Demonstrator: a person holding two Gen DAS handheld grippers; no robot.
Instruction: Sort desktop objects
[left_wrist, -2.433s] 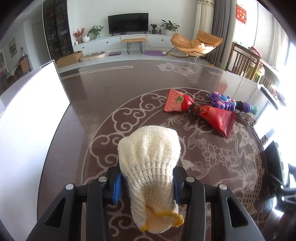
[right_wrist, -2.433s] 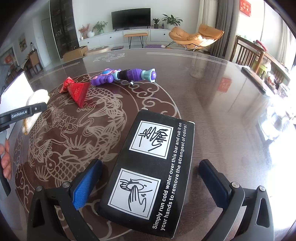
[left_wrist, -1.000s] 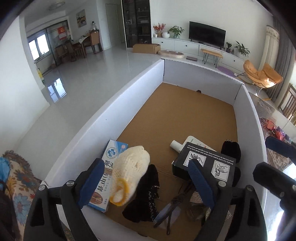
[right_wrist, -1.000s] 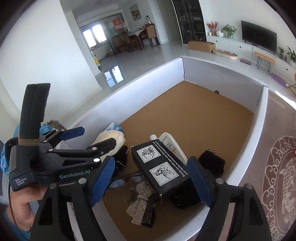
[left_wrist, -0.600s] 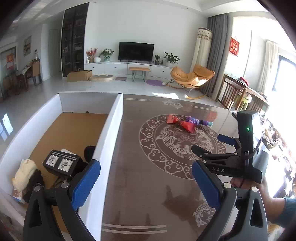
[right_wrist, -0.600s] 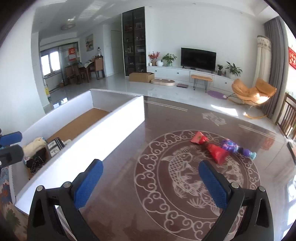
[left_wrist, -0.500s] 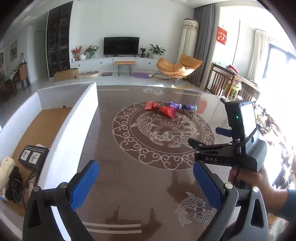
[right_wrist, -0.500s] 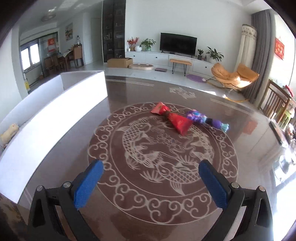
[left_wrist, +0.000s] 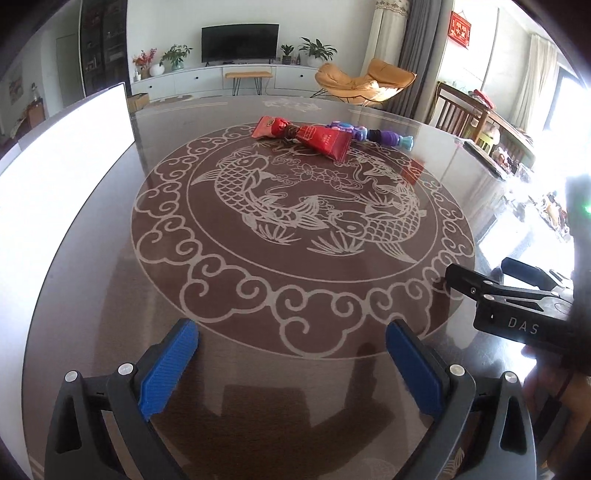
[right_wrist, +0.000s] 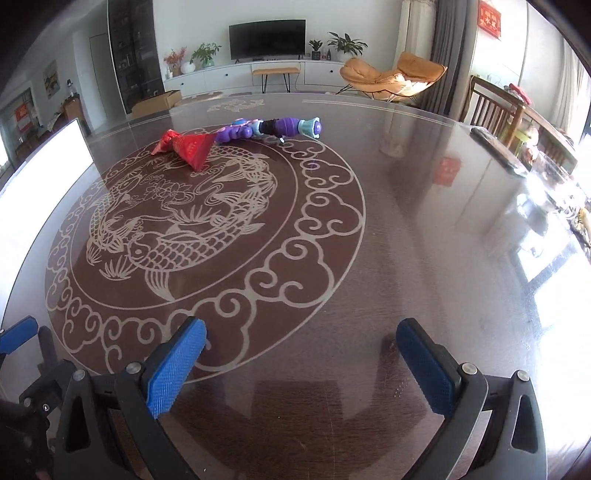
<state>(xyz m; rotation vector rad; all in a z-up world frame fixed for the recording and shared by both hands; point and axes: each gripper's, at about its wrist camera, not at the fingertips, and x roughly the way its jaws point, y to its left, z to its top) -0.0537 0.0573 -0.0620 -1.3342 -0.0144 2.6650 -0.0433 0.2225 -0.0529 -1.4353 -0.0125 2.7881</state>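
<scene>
A: While the red packet (left_wrist: 317, 138) and the purple toy (left_wrist: 373, 134) are lying at the far edge of the fish medallion, touching end to end, what are the two grippers doing?

B: Both are hovering low over the near tabletop (right_wrist: 424, 229), well apart from those two things. The left gripper (left_wrist: 291, 363) is showing its blue pads spread wide with nothing between them, and the right gripper (right_wrist: 301, 365) is looking the same: jaws open, empty.

A: Why are they sitting so far back?

B: I am judging that they are lining up for the next pickup; each is pointing roughly toward the pair. The right gripper is appearing at the right of the left wrist view, so the two are travelling side by side.

A: And where are the things going?

B: Probably into the white box (left_wrist: 62, 155), whose wall is standing along the left side of the tabletop. Its inside is not showing here.
</scene>
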